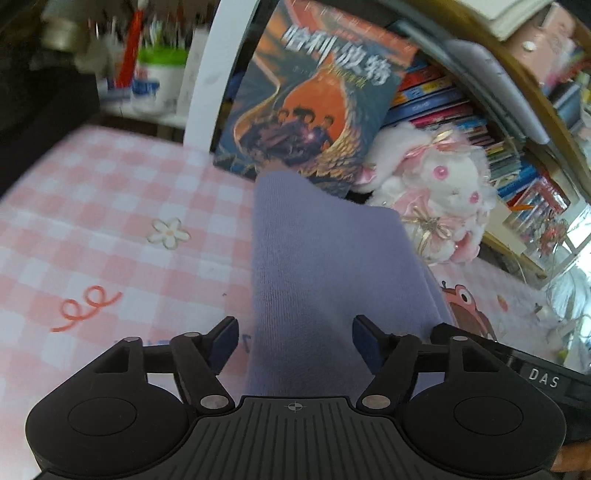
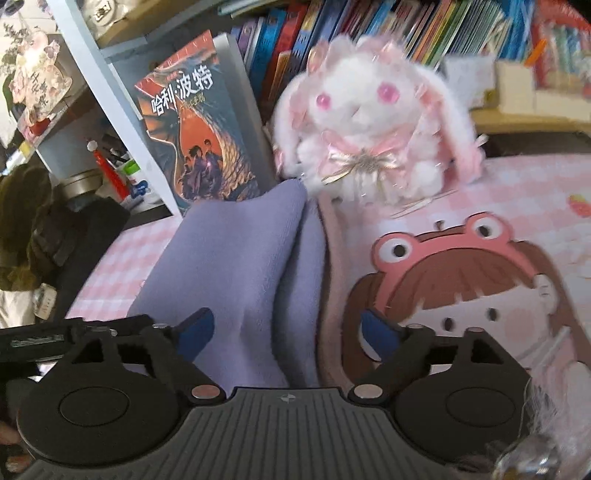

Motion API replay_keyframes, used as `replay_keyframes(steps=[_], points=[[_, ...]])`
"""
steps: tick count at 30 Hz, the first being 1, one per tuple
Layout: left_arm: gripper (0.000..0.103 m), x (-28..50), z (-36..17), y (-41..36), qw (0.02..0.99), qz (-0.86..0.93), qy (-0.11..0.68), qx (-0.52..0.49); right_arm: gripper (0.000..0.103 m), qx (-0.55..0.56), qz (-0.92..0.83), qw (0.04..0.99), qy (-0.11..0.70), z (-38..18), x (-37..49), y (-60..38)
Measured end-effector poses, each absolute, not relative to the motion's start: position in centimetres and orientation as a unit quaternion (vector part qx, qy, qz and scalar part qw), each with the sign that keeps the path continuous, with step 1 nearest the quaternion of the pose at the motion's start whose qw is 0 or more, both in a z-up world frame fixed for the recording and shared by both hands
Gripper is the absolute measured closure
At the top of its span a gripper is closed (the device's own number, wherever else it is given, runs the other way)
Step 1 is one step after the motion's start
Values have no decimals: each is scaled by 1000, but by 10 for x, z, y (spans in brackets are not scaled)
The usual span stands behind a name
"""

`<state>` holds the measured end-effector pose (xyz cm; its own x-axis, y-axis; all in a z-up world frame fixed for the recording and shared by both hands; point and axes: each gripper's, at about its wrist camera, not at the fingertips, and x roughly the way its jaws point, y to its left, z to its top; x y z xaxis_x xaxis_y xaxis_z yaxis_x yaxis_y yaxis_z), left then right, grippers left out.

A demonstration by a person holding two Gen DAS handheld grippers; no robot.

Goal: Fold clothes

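A: What's around?
B: Pink checked mat (image 1: 92, 206), books on a shelf (image 2: 369, 33), pens in a cup (image 1: 157, 70).
A: The cloth (image 1: 317, 273)?
B: Folded on the mat, between both grippers, left (image 1: 293, 341) and right (image 2: 286, 332), jaws spread, released.

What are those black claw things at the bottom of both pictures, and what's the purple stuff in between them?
Those are grabbers a person holds, one in each hand, each with a camera looking along its fingers. One picture is from the left gripper, the other from the right gripper. Both are open, holding nothing. The purple cloth is folded clothing lying between the fingers on a pink checked cover. Behind it stand a book and a fluffy toy bunny. A cartoon girl mat lies beside the cloth.
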<state>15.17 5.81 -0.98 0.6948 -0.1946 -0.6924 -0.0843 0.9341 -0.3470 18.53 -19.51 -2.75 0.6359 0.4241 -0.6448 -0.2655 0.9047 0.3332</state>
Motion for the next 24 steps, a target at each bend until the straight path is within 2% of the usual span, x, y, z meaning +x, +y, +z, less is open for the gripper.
replay_keyframes(steps=[4, 8, 11, 13, 15, 21, 24], points=[[21, 130, -3, 45, 916, -12, 379, -135, 12, 46, 154, 920, 358, -20, 157, -194], [20, 109, -5, 32, 920, 1, 380, -96, 8, 9, 132, 929, 346, -19, 132, -192], [19, 93, -6, 24, 923, 12, 377, -76, 6, 3, 123, 929, 349, -20, 114, -194], [11, 82, -7, 17, 927, 28, 370, -61, 3, 3, 119, 928, 353, -21, 103, -194], [7, 72, -8, 11, 929, 42, 364, -47, 1, 2, 114, 928, 356, -22, 92, -195], [5, 57, -10, 0, 926, 37, 374, -32, 0, 1, 96, 926, 365, -28, 69, -197], [1, 57, -7, 3, 927, 40, 371, -37, 0, -1, 92, 926, 367, -29, 63, -197]])
